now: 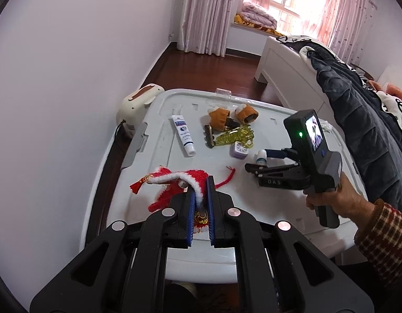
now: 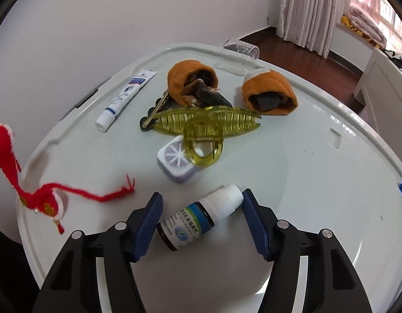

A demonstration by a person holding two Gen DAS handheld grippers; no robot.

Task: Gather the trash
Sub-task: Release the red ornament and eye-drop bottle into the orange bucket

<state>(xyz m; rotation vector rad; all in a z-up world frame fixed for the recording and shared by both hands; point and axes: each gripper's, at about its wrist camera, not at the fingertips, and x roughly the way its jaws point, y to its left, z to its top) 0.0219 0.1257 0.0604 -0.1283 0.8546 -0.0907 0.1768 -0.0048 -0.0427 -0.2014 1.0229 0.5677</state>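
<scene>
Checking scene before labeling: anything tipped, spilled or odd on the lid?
The clear cup lies on its side at the far edge of the lid. The small bottle also lies flat. No spill visible.

Left claw (image 1: 199,195) is clamped tight — the blue pads are pinched together with a bit of red-and-white knitted fabric (image 1: 180,182) caught between them, pointing steeply down. Right claw (image 2: 201,210) is angled down too, with its jaws apart, one blue pad on either side of a small dropper bottle (image 2: 198,216) — the pads aren't pressing on it. The right hand (image 1: 339,203) wraps the pistol-style handle from below, in a checked sleeve (image 1: 383,240).
</scene>
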